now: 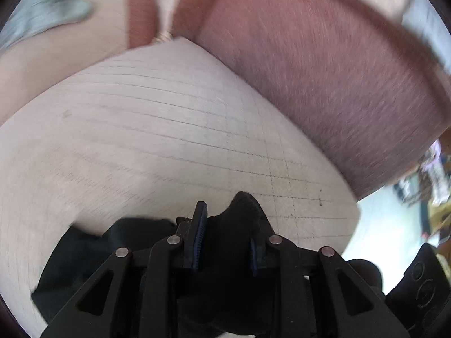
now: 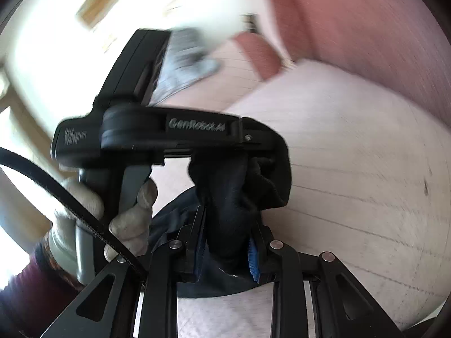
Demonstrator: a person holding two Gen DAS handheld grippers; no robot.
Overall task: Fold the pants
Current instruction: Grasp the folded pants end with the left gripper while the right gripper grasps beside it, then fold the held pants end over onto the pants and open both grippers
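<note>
While both grippers are pinching black cloth, the fold itself is looking barely begun, as far as I can judge. Starting at the left of the left wrist view, a grey garment (image 1: 48, 8) is lying blurred on the far side of the pale lined table (image 1: 169, 129), with rust-coloured cuffs (image 1: 142, 14) beside it and a broad reddish cloth (image 1: 324, 64) spreading to the right. Low in that view the left gripper (image 1: 225, 242) is clamping a bunched peak of the black pants (image 1: 242, 219), its blue-ribbed pads (image 1: 198, 233) closed narrowly on the fabric, and more dark cloth is trailing off to the lower left. In the right wrist view a gloved hand (image 2: 126, 219) is gripping the left tool's handle at the left, then comes that tool's black body, and just right of it the right gripper (image 2: 228, 248) is nipping another wad of the pants (the two tools are sitting very close, nearly touching). Laying the pants flat, aligning the legs and doubling them over all seem to be left. Most of the garment is hidden beneath the tools or cut off at the lower edge, so its layout is unclear, and motion blur is smearing the background beyond reading
</note>
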